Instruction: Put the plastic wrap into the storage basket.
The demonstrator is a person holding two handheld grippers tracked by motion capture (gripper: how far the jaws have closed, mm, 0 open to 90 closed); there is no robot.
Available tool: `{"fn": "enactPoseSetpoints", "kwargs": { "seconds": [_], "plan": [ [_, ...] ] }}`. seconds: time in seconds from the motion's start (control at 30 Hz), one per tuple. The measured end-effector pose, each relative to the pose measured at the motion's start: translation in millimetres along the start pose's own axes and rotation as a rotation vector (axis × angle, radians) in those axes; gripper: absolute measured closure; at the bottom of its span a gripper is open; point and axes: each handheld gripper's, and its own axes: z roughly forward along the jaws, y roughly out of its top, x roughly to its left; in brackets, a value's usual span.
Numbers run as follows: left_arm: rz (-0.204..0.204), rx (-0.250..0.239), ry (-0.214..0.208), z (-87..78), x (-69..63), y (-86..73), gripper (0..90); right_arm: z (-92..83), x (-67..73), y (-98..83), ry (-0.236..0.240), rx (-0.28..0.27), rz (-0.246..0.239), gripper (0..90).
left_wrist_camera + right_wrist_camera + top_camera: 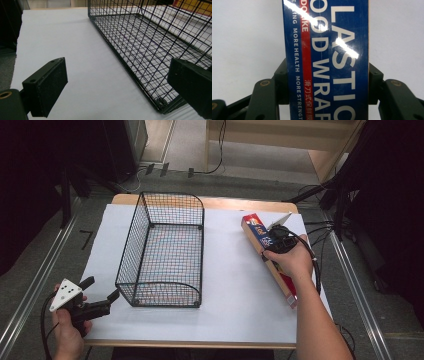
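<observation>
Right gripper (pixel 276 239) clamped across the plastic wrap box (pixel 267 257), jaws pressing its two long sides, as I read it from the right gripper view, where the box (pixel 325 60) runs straight up between the pads. From the high view I note its long axis lying diagonally on the white table cover (pixel 235 290), far end toward the wire basket (pixel 165 252) side and away from me, near end toward the table's right edge. Left gripper (pixel 100 295) held low at the basket's near left corner, jaws wide apart and holding nothing.
</observation>
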Motion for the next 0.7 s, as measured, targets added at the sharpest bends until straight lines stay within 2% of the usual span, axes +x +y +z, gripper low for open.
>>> {"fn": "enactPoseSetpoints", "kwargs": {
  "seconds": [0.6,0.7],
  "plan": [
    [-0.013,-0.011,-0.002,-1.0,0.0,0.2,3.4,-37.1,53.1,20.0,0.029,-0.024,-0.106,41.6],
    [-0.015,-0.013,-0.006,-1.5,0.6,0.2,3.5,-42.9,64.8,23.0,0.026,-0.030,-0.145,41.6]
  ]
}}
